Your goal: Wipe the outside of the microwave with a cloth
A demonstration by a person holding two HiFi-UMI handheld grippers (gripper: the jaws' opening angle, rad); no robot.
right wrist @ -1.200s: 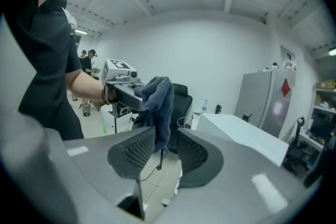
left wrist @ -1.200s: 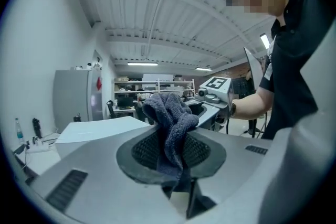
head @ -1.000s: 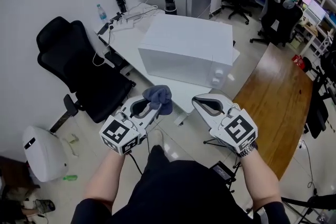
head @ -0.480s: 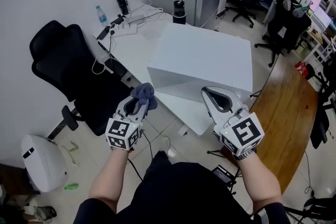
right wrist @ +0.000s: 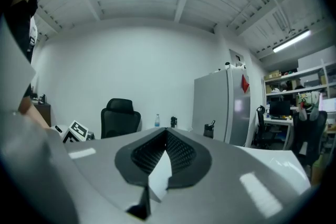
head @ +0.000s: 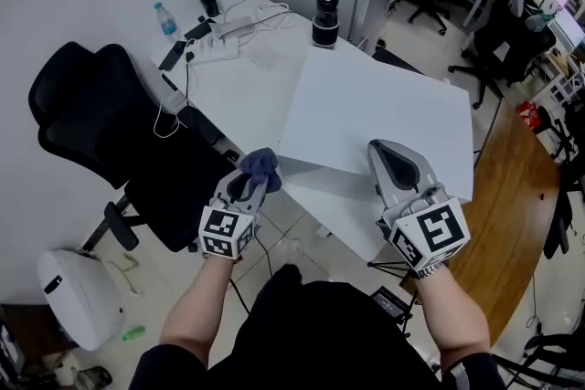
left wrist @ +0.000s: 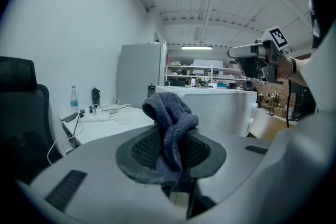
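A white microwave stands on the white desk, seen from above in the head view; its front with the knobs shows in the left gripper view. My left gripper is shut on a blue-grey cloth, bunched up past the fingertips, and hovers at the desk's near edge, left of the microwave's near corner. My right gripper is shut with nothing in it and sits over the microwave's near right edge; whether it touches I cannot tell.
A black office chair stands left of the desk. A black tumbler, a water bottle, a power strip with cables lie at the desk's far side. A wooden table runs along the right. A white bin sits on the floor.
Both grippers have moved forward toward the microwave. The left one with the cloth has sunk to the desk's edge; the right one now reaches over the microwave's near edge.
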